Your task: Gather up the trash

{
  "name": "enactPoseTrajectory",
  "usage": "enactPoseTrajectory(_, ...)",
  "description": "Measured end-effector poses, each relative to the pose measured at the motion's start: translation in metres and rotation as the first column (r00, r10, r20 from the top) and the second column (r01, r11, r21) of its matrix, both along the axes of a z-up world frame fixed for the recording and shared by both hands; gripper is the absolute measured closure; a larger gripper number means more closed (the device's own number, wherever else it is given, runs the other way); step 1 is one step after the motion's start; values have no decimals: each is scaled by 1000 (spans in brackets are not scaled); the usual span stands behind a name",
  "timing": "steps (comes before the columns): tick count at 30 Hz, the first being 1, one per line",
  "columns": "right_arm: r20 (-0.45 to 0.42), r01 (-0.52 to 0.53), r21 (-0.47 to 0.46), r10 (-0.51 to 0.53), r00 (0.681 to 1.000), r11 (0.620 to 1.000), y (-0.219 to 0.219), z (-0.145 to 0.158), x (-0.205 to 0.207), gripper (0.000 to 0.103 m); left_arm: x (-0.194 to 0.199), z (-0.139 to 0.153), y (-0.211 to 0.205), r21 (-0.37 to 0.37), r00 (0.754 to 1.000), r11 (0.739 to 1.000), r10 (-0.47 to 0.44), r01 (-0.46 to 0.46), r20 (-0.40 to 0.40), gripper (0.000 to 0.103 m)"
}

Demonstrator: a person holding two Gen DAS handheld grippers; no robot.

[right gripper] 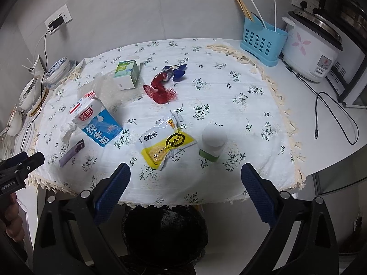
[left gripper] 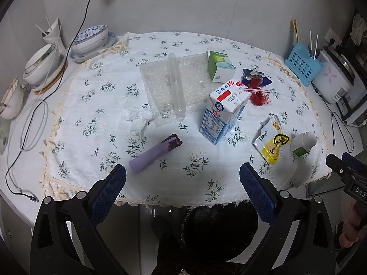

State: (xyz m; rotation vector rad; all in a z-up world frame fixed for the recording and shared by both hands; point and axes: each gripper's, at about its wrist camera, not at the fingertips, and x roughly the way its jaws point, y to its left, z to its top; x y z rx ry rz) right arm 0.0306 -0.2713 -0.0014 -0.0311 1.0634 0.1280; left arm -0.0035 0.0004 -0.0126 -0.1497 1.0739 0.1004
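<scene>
Trash lies on a floral tablecloth (left gripper: 96, 105): a blue milk carton (left gripper: 223, 112) (right gripper: 98, 121), a green-white box (left gripper: 219, 65) (right gripper: 127, 74), a yellow snack bag (left gripper: 273, 141) (right gripper: 166, 143), a white cup with a green band (left gripper: 301, 145) (right gripper: 213, 144), a purple wrapper (left gripper: 156, 152) (right gripper: 72, 152), a crumpled tissue (left gripper: 137, 118), bubble wrap with a clear tube (left gripper: 175, 84), red netting (left gripper: 258, 91) (right gripper: 160, 89). My left gripper (left gripper: 183, 178) and right gripper (right gripper: 185, 178) are open and empty at the table's front edge, above a black-lined trash bin (right gripper: 165, 231).
Stacked bowls (left gripper: 91, 40) and cables (left gripper: 34, 123) sit at the left. A blue utensil holder (right gripper: 262, 40) and a rice cooker (right gripper: 314, 48) stand at the right, with a black cable (right gripper: 332, 119) on the counter.
</scene>
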Motion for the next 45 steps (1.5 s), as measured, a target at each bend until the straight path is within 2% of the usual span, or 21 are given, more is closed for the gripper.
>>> enactPoseTrajectory(26, -12, 14, -1, -14, 1000, 1000, -5, -5, 11, 10, 16, -6, -3, -11, 1000, 1000, -10, 10, -19, 6)
enactPoseTrajectory(32, -29, 25, -22, -26, 999, 999, -11, -16, 23, 10, 44, -20, -9, -13, 999, 999, -38, 37, -29, 6)
enactPoseTrajectory(39, -83, 45, -66, -50, 995, 997, -25, -44, 41, 10, 83, -45, -23, 2, 994, 995, -97, 97, -51, 6)
enactPoseTrajectory(45, -107, 88, -60, -94, 990, 994, -35, -59, 58, 10, 105, -60, -28, -18, 990, 992, -124, 123, -63, 7)
